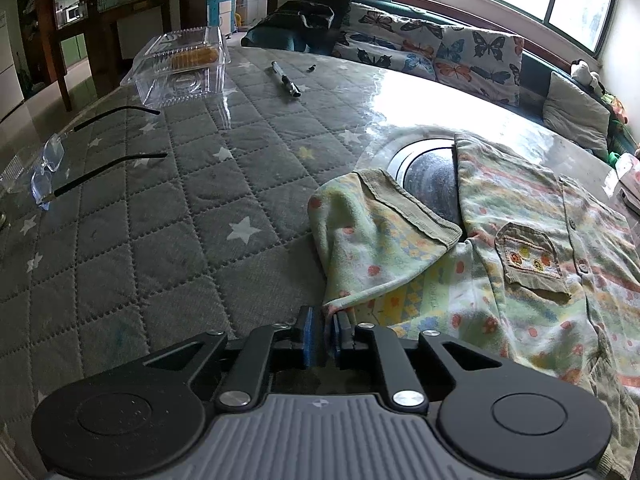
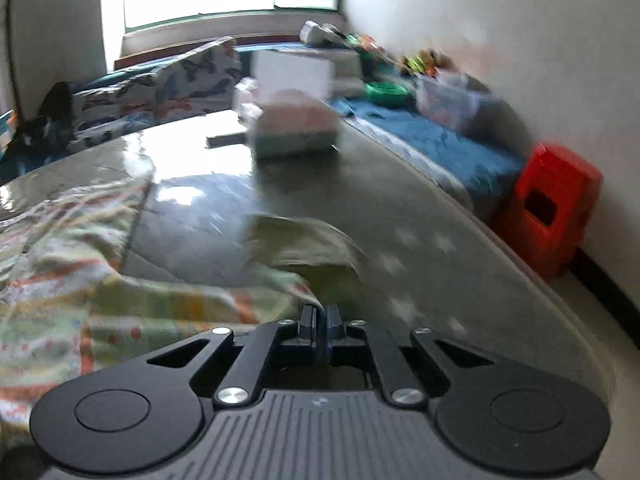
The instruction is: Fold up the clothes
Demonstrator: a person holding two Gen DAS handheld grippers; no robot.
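Note:
A small pastel patterned shirt (image 1: 532, 216) with a chest pocket and buttons lies on the table, front up. My left gripper (image 1: 329, 322) is shut on its left sleeve (image 1: 372, 240), which is lifted and folded in toward the body. In the blurred right wrist view, my right gripper (image 2: 320, 316) is shut on the other sleeve (image 2: 308, 248), raised off the table, with the shirt's body (image 2: 72, 240) to its left.
Glasses (image 1: 52, 168), a clear plastic food box (image 1: 180, 64) and a pen (image 1: 285, 79) lie on the quilted mat (image 1: 160, 220). A tissue box (image 2: 296, 128) stands farther back. A butterfly-print sofa (image 1: 440, 52) lies behind, a red stool (image 2: 552, 208) beside the table.

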